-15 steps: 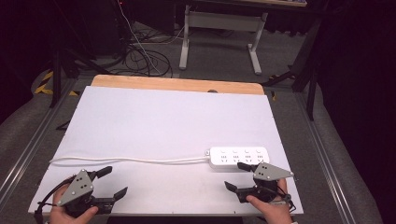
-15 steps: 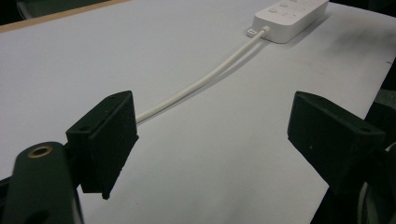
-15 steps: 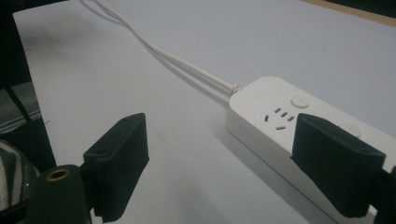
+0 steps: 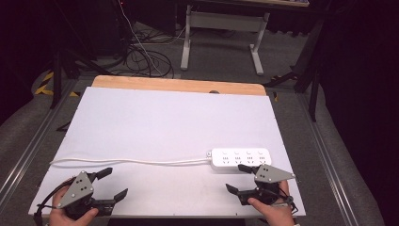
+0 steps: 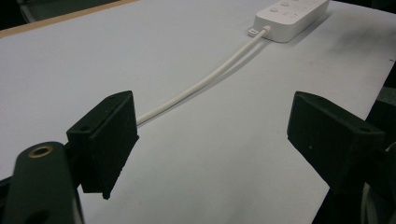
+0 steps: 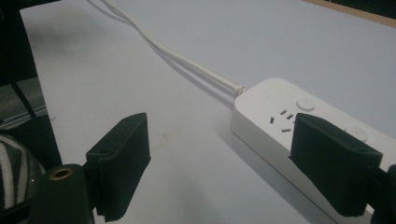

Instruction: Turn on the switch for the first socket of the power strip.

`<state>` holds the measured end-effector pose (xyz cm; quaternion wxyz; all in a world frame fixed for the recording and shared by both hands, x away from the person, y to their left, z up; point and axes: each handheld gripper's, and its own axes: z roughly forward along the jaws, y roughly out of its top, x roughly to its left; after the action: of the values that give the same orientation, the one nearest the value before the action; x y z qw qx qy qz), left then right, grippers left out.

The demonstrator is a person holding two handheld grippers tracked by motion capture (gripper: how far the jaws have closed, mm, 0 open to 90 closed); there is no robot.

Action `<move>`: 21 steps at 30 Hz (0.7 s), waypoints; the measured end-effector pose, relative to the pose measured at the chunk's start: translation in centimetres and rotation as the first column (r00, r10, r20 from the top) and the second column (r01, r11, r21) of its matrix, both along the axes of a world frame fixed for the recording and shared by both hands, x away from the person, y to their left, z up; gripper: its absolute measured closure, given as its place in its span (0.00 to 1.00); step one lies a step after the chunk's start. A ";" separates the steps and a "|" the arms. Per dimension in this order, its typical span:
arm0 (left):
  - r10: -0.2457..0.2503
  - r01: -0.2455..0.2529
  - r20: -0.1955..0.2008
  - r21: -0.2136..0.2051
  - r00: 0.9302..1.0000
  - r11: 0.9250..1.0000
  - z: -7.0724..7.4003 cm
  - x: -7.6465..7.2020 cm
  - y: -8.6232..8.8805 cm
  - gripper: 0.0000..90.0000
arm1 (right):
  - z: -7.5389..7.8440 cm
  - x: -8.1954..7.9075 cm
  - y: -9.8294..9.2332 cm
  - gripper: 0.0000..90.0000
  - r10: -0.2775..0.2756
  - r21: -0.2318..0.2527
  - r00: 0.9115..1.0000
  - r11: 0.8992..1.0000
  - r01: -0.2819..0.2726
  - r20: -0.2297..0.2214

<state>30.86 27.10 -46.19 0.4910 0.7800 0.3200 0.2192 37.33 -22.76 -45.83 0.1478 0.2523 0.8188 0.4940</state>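
Note:
A white power strip [image 4: 241, 158] lies on the white table top [image 4: 169, 122] near its front right, and its white cable [image 4: 131, 161] runs left across the board. My right gripper [image 4: 235, 177] hovers just in front of the strip, open, with nothing between its jaws. In the right gripper view the power strip [image 6: 275, 116] sits just past the right jaw of the open gripper [image 6: 224, 158], and the cable [image 6: 187, 60] leads away. My left gripper [image 4: 115, 182] is open at the front left, empty. The left gripper view looks between the open gripper [image 5: 215, 135] jaws at the cable [image 5: 201, 84] and the far strip [image 5: 292, 14].
A wooden edge [image 4: 179, 85] borders the table's far side. Beyond it stand a white desk frame [image 4: 221, 33] and loose black cables [image 4: 141, 56] on the grey floor. Metal rails [image 4: 28, 150] run along both sides of the table.

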 end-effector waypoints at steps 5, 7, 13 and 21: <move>0.010 -0.010 0.001 -0.003 1.000 1.000 0.0 0.0 0.1 0.19 | 0.0 0.0 0.0 0.25 0.005 -0.008 1.000 1.000 -0.005 0.001; 0.014 -0.014 0.001 -0.004 1.000 1.000 0.0 0.0 0.1 0.19 | 0.1 0.0 0.0 0.25 0.007 -0.007 1.000 1.000 -0.007 0.002; 0.021 -0.021 -0.010 0.003 1.000 1.000 0.0 0.0 0.0 0.19 | 0.3 -0.2 0.2 0.32 0.031 -0.030 0.999 0.999 -0.031 0.006; 0.021 -0.021 0.000 0.008 1.000 1.000 0.0 0.0 0.0 0.19 | 1.4 -0.2 0.5 0.44 0.054 -0.054 0.999 0.997 -0.054 0.005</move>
<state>30.83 27.14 -46.15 0.4856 0.7785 0.3275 0.2256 37.14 -22.27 -44.43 0.1439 0.2243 0.8377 0.4766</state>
